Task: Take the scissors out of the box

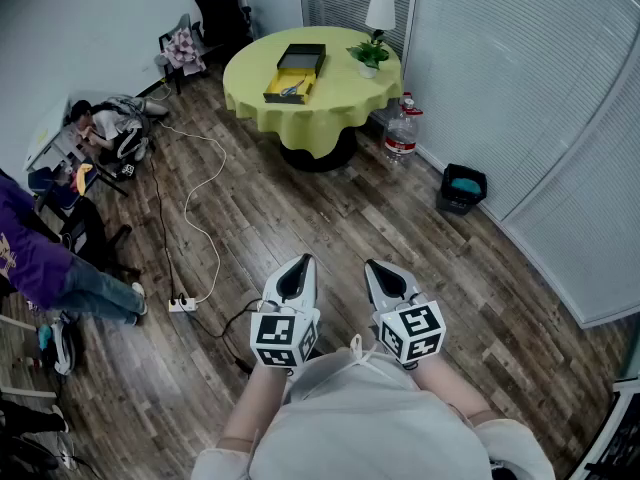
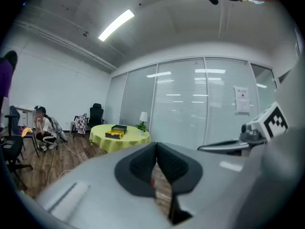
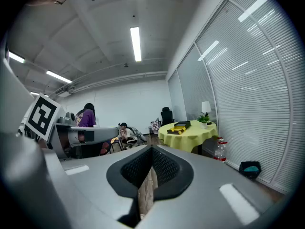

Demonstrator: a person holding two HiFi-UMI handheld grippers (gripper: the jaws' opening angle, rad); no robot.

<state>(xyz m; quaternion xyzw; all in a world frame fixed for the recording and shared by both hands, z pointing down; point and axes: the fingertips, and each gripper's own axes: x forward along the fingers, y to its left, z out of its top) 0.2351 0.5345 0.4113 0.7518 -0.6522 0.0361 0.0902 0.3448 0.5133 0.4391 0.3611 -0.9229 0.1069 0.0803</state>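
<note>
Far ahead stands a round table (image 1: 330,118) under a yellow-green cloth. On it lies a yellow box (image 1: 290,83) with its black lid (image 1: 302,58) set just behind it. A small grey shape in the yellow tray looks like the scissors (image 1: 291,88), too small to make out. The box (image 2: 116,133) also shows in the left gripper view, and the box (image 3: 180,127) in the right gripper view. My left gripper (image 1: 297,266) and right gripper (image 1: 381,268) are side by side close to my body, several steps from the table. Both are shut and hold nothing.
A potted plant (image 1: 371,55) and a white lamp (image 1: 380,12) share the table. A water bottle (image 1: 402,130) and a black bin (image 1: 463,188) stand by the blind-covered wall on the right. A power strip (image 1: 182,305) and its white cable lie on the wood floor at left, near seated people and chairs.
</note>
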